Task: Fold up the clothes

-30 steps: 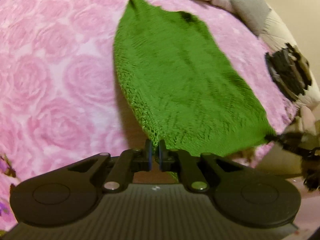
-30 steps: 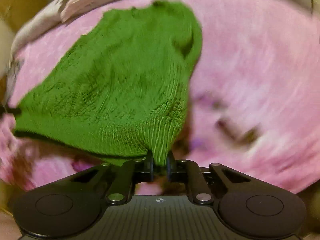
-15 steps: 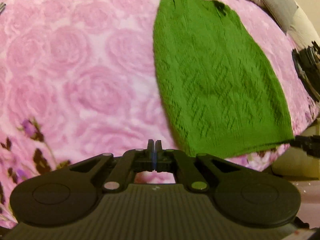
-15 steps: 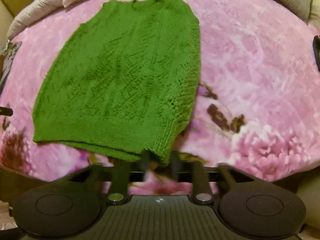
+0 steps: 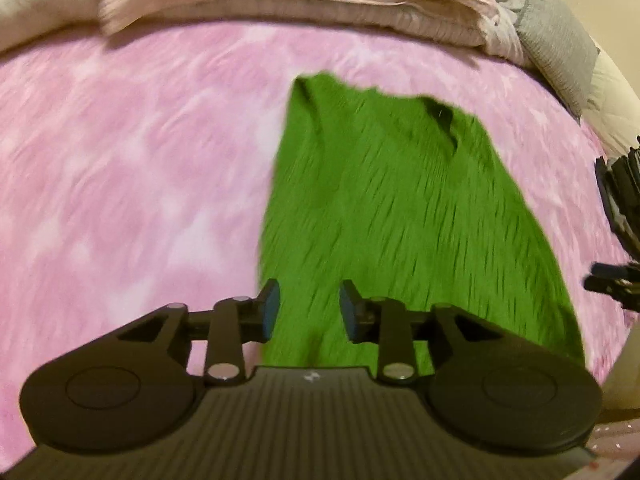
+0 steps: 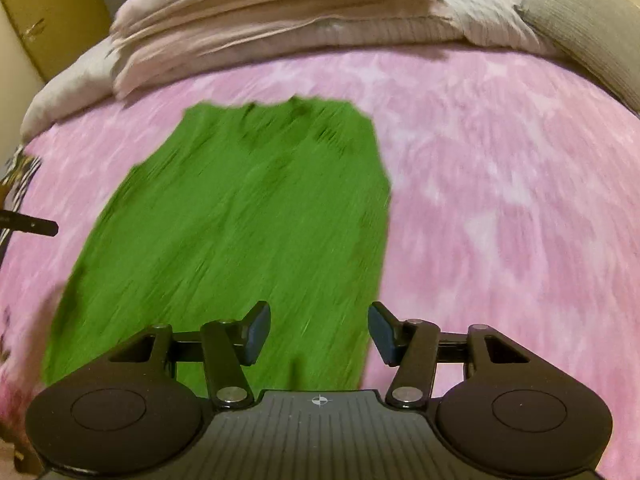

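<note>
Green knit garment (image 5: 392, 216) lies flat on the pink blanket (image 5: 140, 184) — folded bedding (image 6: 272, 24) lines its far edge. Left gripper (image 5: 307, 312) and right gripper (image 6: 318, 334) gape wide, empty, over the near hem.

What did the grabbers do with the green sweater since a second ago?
Both let go. The left hand-held gripper and the right hand-held gripper had pinched the near hem of the green sweater and held it up; now both are open above it. The sweater lies flat on the pink blanket, which has stayed put.

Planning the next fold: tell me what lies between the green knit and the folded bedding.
Only bare pink blanket separates the green knit from the folded bedding, clearest in the right wrist view.
</note>
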The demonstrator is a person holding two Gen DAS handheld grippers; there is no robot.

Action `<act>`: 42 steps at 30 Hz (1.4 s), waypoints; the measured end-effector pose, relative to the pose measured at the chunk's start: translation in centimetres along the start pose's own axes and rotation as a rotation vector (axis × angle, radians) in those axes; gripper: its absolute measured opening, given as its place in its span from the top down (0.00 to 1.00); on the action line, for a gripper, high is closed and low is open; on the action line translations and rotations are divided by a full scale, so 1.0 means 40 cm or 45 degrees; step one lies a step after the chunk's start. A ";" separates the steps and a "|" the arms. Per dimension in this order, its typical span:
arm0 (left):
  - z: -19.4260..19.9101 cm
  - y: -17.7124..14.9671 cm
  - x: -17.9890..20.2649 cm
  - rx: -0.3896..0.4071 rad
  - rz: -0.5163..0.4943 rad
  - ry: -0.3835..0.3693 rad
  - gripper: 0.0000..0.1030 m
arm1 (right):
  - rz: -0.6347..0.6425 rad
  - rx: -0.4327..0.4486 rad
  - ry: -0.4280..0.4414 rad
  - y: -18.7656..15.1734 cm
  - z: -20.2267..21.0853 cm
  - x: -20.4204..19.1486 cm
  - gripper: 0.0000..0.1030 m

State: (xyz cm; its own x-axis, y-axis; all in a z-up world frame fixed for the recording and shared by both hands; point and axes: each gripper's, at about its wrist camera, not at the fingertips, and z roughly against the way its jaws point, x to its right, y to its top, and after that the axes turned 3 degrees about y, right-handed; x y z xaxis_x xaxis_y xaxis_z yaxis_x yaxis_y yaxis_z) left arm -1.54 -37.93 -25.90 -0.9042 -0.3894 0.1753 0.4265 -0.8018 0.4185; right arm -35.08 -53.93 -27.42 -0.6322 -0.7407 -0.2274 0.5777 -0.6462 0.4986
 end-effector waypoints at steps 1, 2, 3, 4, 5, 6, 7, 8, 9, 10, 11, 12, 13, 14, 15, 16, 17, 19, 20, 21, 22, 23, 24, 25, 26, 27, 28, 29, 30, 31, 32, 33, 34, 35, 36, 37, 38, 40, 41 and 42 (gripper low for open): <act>-0.031 0.039 0.014 0.011 -0.020 -0.006 0.70 | 0.005 0.007 0.020 0.039 -0.034 0.036 0.50; -0.068 0.085 0.029 0.023 -0.038 -0.009 0.68 | 0.014 0.016 0.037 0.076 -0.066 0.058 0.50; -0.100 0.124 0.042 0.031 -0.051 -0.010 0.65 | 0.032 0.023 0.056 0.116 -0.100 0.083 0.50; -0.134 0.168 0.056 0.040 -0.066 -0.011 0.61 | 0.062 0.025 0.069 0.156 -0.141 0.115 0.50; -0.162 0.204 0.068 0.048 -0.079 -0.003 0.60 | 0.090 0.023 0.069 0.190 -0.176 0.134 0.50; -0.191 0.242 0.080 0.056 -0.099 0.008 0.58 | 0.119 0.019 0.067 0.226 -0.211 0.151 0.50; -0.217 0.274 0.091 0.063 -0.123 0.016 0.57 | 0.150 0.018 0.075 0.256 -0.243 0.169 0.50; -0.249 0.309 0.102 0.068 -0.152 0.030 0.55 | 0.184 0.022 0.081 0.287 -0.271 0.180 0.50; -0.273 0.337 0.107 0.072 -0.175 0.040 0.51 | 0.221 0.033 0.085 0.318 -0.297 0.190 0.50; -0.300 0.361 0.109 0.068 -0.191 0.043 0.46 | 0.257 0.043 0.087 0.342 -0.322 0.197 0.50; -0.330 0.382 0.107 0.047 -0.203 0.053 0.45 | 0.290 0.050 0.088 0.360 -0.344 0.202 0.50; -0.359 0.397 0.104 0.021 -0.203 0.063 0.45 | 0.316 0.057 0.089 0.376 -0.364 0.204 0.50; -0.387 0.410 0.101 -0.003 -0.198 0.063 0.45 | 0.340 0.058 0.095 0.394 -0.391 0.206 0.50; -0.414 0.417 0.095 -0.022 -0.190 0.062 0.45 | 0.354 0.052 0.106 0.407 -0.414 0.207 0.50; -0.431 0.418 0.087 -0.032 -0.182 0.060 0.45 | 0.373 0.052 0.121 0.423 -0.440 0.210 0.50; -0.447 0.418 0.080 -0.040 -0.172 0.054 0.48 | 0.385 0.041 0.138 0.431 -0.458 0.208 0.50; -0.455 0.414 0.076 -0.046 -0.164 0.036 0.51 | 0.396 0.030 0.153 0.438 -0.475 0.204 0.50; -0.458 0.407 0.074 -0.030 -0.178 0.024 0.71 | 0.419 0.010 0.157 0.444 -0.504 0.192 0.50; -0.455 0.404 0.071 -0.026 -0.187 -0.008 0.79 | 0.412 0.002 0.168 0.445 -0.515 0.186 0.50; -0.446 0.403 0.064 -0.024 -0.177 -0.037 0.92 | 0.395 -0.006 0.176 0.448 -0.525 0.185 0.53; -0.434 0.405 0.059 -0.019 -0.169 -0.056 0.92 | 0.361 -0.024 0.181 0.451 -0.532 0.185 0.63; -0.421 0.412 0.057 -0.011 -0.176 -0.071 0.93 | 0.331 -0.041 0.192 0.453 -0.532 0.183 0.84; -0.406 0.418 0.052 -0.002 -0.183 -0.084 0.93 | 0.318 -0.047 0.182 0.454 -0.528 0.175 0.91; -0.392 0.427 0.045 0.007 -0.187 -0.094 0.93 | 0.321 -0.059 0.171 0.456 -0.518 0.156 0.93; -0.375 0.439 0.035 0.014 -0.202 -0.105 0.93 | 0.331 -0.059 0.169 0.463 -0.504 0.142 0.94; -0.364 0.451 0.022 0.023 -0.221 -0.103 0.93 | 0.346 -0.040 0.163 0.472 -0.484 0.123 0.94; -0.361 0.464 0.010 0.025 -0.228 -0.103 0.93 | 0.357 -0.019 0.155 0.482 -0.470 0.106 0.94; -0.366 0.477 -0.009 0.027 -0.227 -0.102 0.93 | 0.367 0.001 0.151 0.494 -0.464 0.092 0.94; -0.378 0.488 -0.028 0.019 -0.217 -0.100 0.93 | 0.376 0.016 0.143 0.507 -0.466 0.078 0.94; -0.397 0.496 -0.044 0.003 -0.205 -0.097 0.96 | 0.384 0.019 0.131 0.517 -0.475 0.067 0.94; -0.419 0.500 -0.059 0.002 -0.201 -0.062 1.00 | 0.380 0.018 0.121 0.524 -0.493 0.060 0.94; -0.441 0.500 -0.070 -0.007 -0.208 -0.032 1.00 | 0.364 0.016 0.115 0.530 -0.515 0.057 0.94; -0.464 0.498 -0.085 -0.029 -0.187 -0.036 0.99 | 0.355 0.007 0.103 0.533 -0.540 0.056 0.94; -0.478 0.492 -0.099 -0.034 -0.154 -0.054 0.99 | 0.353 -0.003 0.087 0.530 -0.561 0.057 0.93; -0.476 0.489 -0.102 -0.023 -0.146 -0.063 0.99 | 0.342 -0.006 0.072 0.522 -0.575 0.065 0.90; -0.468 0.487 -0.101 -0.013 -0.150 -0.067 0.99 | 0.313 0.003 0.061 0.511 -0.580 0.077 0.85; -0.457 0.483 -0.099 0.000 -0.151 -0.074 0.99 | 0.288 0.026 0.058 0.504 -0.573 0.088 0.72; -0.439 0.473 -0.098 0.007 -0.142 -0.079 0.97 | 0.250 0.068 0.055 0.484 -0.541 0.106 0.53; -0.430 0.467 -0.101 0.006 -0.141 -0.072 0.96 | 0.236 0.078 0.052 0.472 -0.523 0.113 0.49; -0.419 0.461 -0.101 0.008 -0.143 -0.062 0.96 | 0.213 0.078 0.045 0.459 -0.502 0.121 0.48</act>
State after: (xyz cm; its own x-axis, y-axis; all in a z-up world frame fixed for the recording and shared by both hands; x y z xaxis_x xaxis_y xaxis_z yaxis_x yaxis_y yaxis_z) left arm 10.36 -58.72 -33.83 -0.9463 -0.2752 0.1699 0.3228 -0.8360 0.4438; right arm -17.16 -73.07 -36.14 -0.5107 -0.8437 -0.1654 0.6404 -0.5017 0.5816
